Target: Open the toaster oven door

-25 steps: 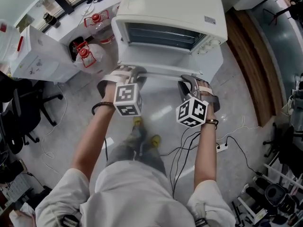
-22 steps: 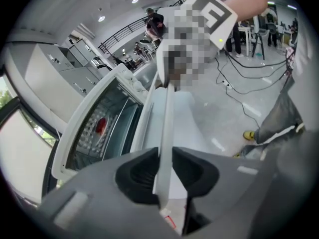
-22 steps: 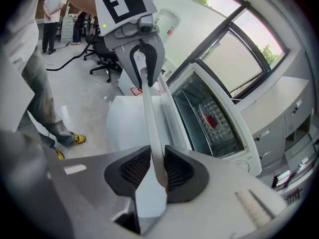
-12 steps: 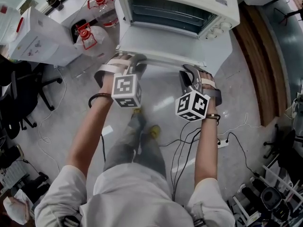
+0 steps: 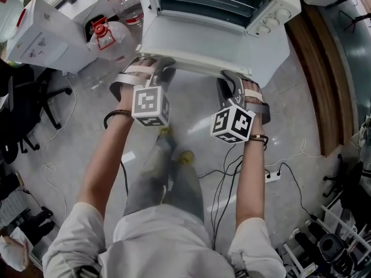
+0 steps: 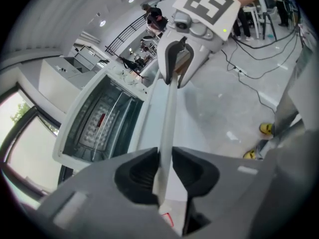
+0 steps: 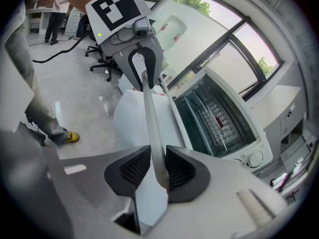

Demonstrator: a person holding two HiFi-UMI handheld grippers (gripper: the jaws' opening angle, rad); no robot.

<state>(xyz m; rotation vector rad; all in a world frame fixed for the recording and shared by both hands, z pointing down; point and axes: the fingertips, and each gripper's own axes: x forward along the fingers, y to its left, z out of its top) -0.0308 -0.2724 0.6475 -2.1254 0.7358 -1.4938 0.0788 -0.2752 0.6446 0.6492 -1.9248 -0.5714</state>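
Note:
In the head view a white toaster oven (image 5: 272, 51) stands ahead of me, its door (image 5: 197, 42) swung down to nearly flat, so the wire rack inside shows. Along the door's front edge runs a silver handle bar (image 5: 194, 69). My left gripper (image 5: 159, 69) is shut on the bar's left end and my right gripper (image 5: 229, 81) on its right end. In the left gripper view the bar (image 6: 169, 103) passes between the pads of the left gripper (image 6: 164, 163). The right gripper view shows the same bar (image 7: 149, 113) pinched in the right gripper (image 7: 158, 171).
Two clear water jugs with red caps (image 5: 104, 30) and a white box (image 5: 40, 39) stand left of the oven. A black office chair (image 5: 23, 109) is further left. Cables and a power strip (image 5: 272, 175) lie on the floor at right. The oven's knobs (image 5: 269, 23) are at its right.
Both grippers have come down together with the handle bar. The door has swung lower and more of the oven's inside shows.

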